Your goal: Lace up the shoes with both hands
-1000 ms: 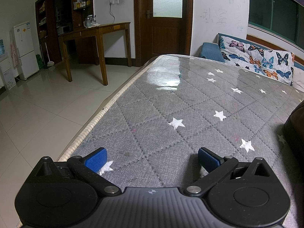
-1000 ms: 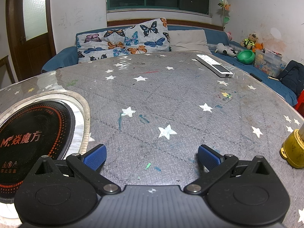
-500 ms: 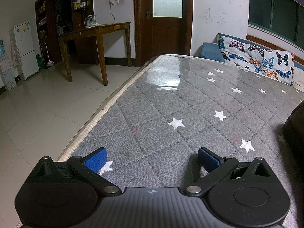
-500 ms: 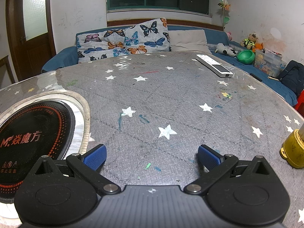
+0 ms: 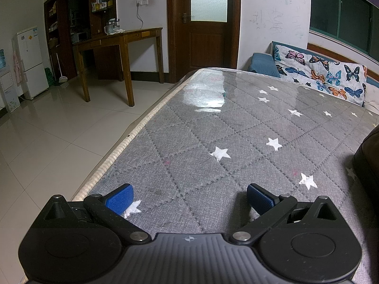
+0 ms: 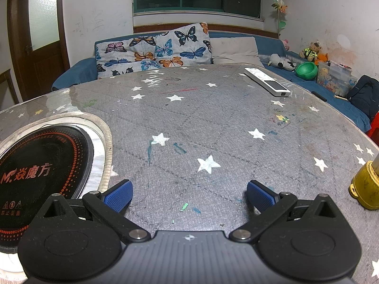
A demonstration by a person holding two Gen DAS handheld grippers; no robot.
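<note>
My left gripper [image 5: 189, 197] rests low over the grey star-patterned table cover [image 5: 236, 130], open, with nothing between its blue pads [image 5: 119, 197]. A dark brown rounded object [image 5: 368, 163], possibly a shoe, is cut off at the right edge of the left wrist view; I cannot tell what it is. My right gripper [image 6: 189, 195] is also open and holds nothing, sitting above the same table cover [image 6: 201, 118]. No laces show in either view.
A black induction hob [image 6: 40, 165] is set into the table left of the right gripper. A yellow object [image 6: 366, 187] stands at the right edge, a white remote [image 6: 266, 81] lies far back. The table's left edge [image 5: 132, 135] drops to tiled floor. A sofa with butterfly cushions [image 6: 161, 49] lies behind.
</note>
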